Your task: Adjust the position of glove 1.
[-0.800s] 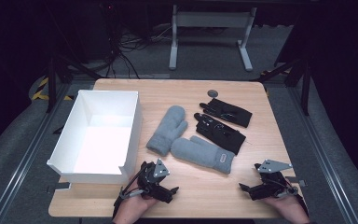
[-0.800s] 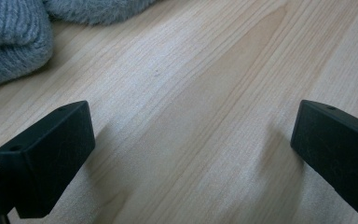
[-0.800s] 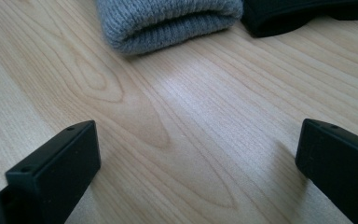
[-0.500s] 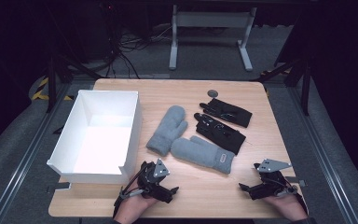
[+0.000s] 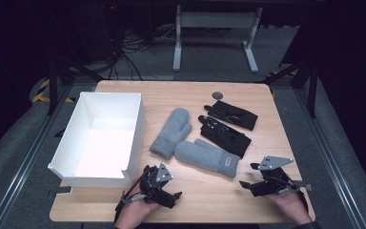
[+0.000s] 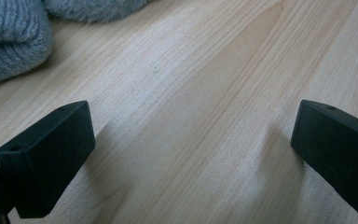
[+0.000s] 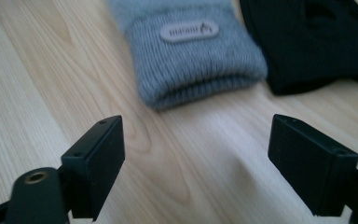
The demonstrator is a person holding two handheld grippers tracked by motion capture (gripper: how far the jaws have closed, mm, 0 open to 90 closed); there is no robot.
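Both grippers, left [image 5: 164, 196] and right [image 5: 246, 183], are rested wide open and empty near the grey mittens [image 5: 205, 156], positioned for pickup.

Your right gripper [image 7: 196, 163] sits low over the wooden table [image 7: 37, 84] with its two black jaws spread wide apart and nothing between them but bare wood. Just ahead of the gap lies the ribbed cuff of a grey mitten [image 7: 193, 60], its opening turned toward you and a small label [image 7: 189, 31] on top, the lettering too blurred to read. Beside it lies what looks like a black glove [image 7: 317, 42].
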